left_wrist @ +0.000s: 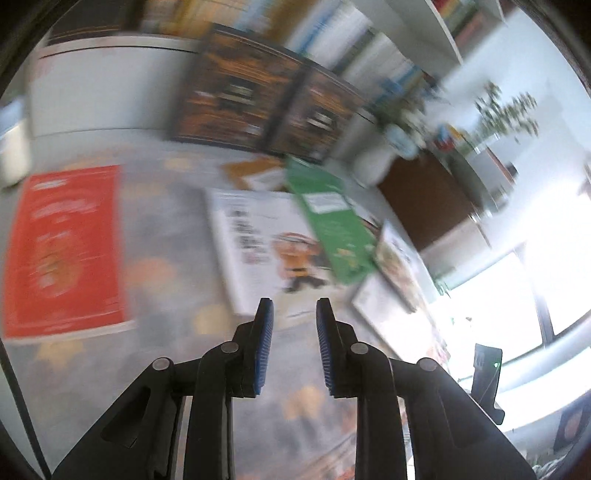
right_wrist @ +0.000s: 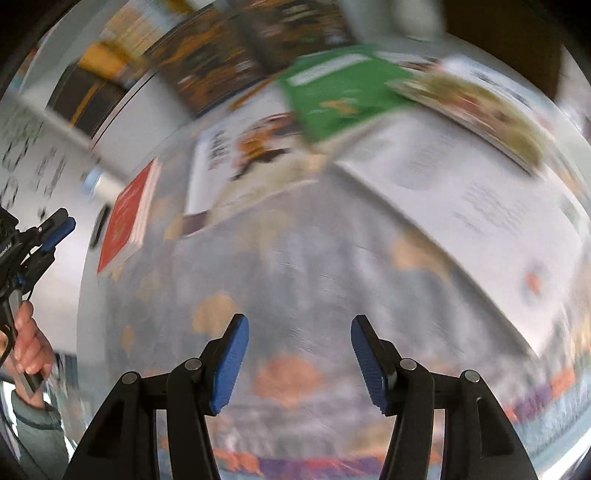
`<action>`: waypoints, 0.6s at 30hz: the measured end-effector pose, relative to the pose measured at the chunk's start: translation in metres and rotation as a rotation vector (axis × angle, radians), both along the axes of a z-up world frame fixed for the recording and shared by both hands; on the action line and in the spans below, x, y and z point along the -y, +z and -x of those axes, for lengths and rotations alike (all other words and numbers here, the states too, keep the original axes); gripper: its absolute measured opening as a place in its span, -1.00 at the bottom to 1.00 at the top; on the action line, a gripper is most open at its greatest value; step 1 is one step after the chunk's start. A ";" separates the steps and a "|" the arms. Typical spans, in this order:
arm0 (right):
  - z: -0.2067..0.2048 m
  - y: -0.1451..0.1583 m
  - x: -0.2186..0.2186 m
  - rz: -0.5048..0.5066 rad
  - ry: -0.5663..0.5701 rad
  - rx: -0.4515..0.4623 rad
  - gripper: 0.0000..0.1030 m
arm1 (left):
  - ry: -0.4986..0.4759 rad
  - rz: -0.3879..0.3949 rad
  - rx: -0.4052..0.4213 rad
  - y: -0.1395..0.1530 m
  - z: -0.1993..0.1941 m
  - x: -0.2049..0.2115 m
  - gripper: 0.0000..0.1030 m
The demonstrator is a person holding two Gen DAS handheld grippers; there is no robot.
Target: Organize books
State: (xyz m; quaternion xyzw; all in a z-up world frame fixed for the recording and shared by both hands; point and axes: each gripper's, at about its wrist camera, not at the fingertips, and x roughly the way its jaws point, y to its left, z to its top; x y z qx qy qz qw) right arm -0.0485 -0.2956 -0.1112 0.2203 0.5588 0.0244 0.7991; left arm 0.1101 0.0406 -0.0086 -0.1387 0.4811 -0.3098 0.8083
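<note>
Both views are motion-blurred. Several books lie on a grey patterned tablecloth (left_wrist: 166,229). A red book (left_wrist: 66,251) lies at the left, apart from the others; it also shows in the right wrist view (right_wrist: 127,214). A white book with an orange cartoon figure (left_wrist: 258,243) lies ahead of my left gripper (left_wrist: 294,308), which is open and empty above the cloth. A green book (left_wrist: 328,218) overlaps it. A book with a food photo (right_wrist: 476,107) lies on a large white book (right_wrist: 472,206). My right gripper (right_wrist: 299,325) is open and empty. The left gripper (right_wrist: 55,227) shows at the right wrist view's left edge.
Two dark orange-patterned books (left_wrist: 258,96) stand upright at the table's back, before a white shelf (left_wrist: 424,33) of books. A potted plant (left_wrist: 506,110) and a brown cabinet (left_wrist: 424,199) stand at the right. A bright window (left_wrist: 517,288) is beyond. A white container (left_wrist: 13,155) sits far left.
</note>
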 end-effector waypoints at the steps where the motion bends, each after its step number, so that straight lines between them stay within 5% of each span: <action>1: 0.005 0.002 0.010 0.007 -0.020 0.004 0.08 | -0.018 0.000 -0.002 0.001 -0.002 0.016 -0.51; 11: 0.021 0.013 0.124 -0.015 -0.184 0.022 0.09 | -0.180 -0.007 -0.073 0.002 -0.029 0.170 -0.36; 18: -0.006 0.011 0.205 -0.044 -0.253 0.038 0.10 | -0.257 -0.030 -0.098 -0.008 -0.067 0.267 -0.32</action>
